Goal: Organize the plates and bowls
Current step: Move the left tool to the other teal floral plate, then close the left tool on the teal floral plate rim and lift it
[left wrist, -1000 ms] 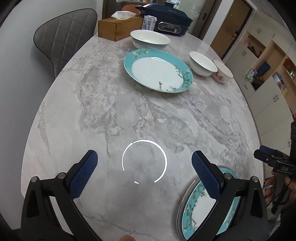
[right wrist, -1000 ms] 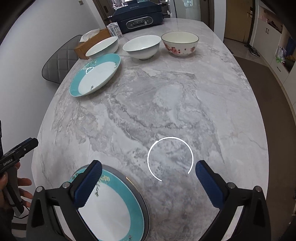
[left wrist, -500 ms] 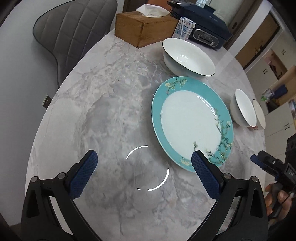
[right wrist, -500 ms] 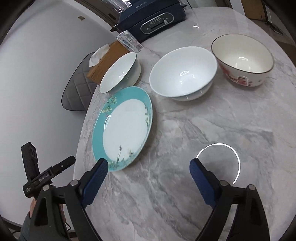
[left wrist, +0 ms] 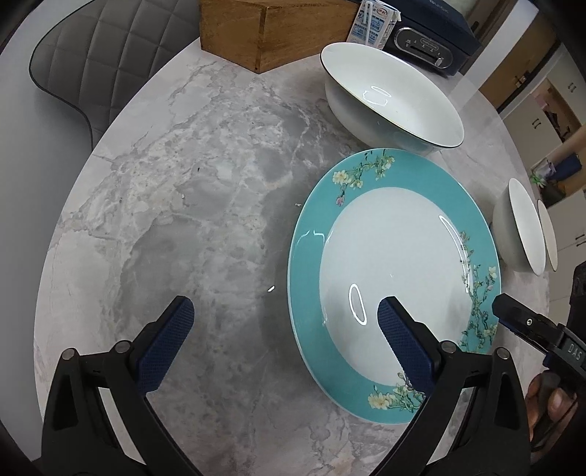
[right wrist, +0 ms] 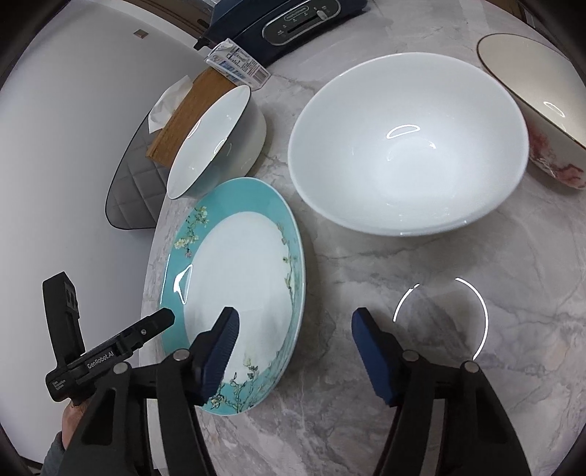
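A teal plate with a flowered rim and white centre lies flat on the marble table. My left gripper hangs over the plate's left rim, which runs between the fingers. Its jaws are wide and closing slightly, and the pads do not touch the plate. My right gripper straddles the opposite rim of the same plate, its jaws closing, pads still off the plate. Behind the plate stand a dark-rimmed white bowl, a large white bowl and a cream bowl with red marks.
A wooden tissue box, a milk carton and a dark blue appliance line the table's far end. A grey quilted chair stands beyond the left edge. Bare marble lies left of the plate.
Both grippers have travelled forward and down across the table to the far teal plate. The nearer teal plate has dropped out of view. The right jaws have narrowed.
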A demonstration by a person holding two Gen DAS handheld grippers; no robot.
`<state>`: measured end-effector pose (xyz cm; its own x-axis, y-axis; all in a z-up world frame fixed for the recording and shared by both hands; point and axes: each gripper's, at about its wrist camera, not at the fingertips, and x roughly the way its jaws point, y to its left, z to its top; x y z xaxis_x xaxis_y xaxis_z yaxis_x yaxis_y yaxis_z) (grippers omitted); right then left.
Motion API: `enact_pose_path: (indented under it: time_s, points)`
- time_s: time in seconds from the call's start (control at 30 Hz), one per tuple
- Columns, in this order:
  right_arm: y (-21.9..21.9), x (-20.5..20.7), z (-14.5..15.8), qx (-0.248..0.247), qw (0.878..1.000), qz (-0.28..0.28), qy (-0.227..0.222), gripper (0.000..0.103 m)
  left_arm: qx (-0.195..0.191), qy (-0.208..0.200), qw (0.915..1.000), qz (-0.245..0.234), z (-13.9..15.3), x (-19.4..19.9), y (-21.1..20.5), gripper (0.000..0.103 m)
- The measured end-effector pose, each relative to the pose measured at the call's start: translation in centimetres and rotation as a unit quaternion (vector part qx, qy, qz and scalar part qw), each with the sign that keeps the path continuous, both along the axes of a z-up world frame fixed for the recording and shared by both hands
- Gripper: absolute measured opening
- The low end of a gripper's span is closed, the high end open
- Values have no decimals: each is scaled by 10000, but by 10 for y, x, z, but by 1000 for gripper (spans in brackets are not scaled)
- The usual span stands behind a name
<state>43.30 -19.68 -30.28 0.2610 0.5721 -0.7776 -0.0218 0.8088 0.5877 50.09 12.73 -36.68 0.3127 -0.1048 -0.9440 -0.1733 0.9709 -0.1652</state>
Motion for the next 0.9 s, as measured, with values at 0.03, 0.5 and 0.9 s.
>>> enact_pose_path:
  time_s: [0.03, 0.5, 0.9]
  points:
    - [1, 1, -2, -3, 10000, 23, 17, 65, -53, 28, 10000, -2, -3, 2, 0, 92]
    - [13, 6, -11, -303, 9991, 301, 56, 10, -337, 161, 9993, 19, -13, 10, -3, 19]
    - [20, 4, -4, -431, 9980, 449, -61, 10, -377, 158, 9991, 126, -4, -3, 2, 17]
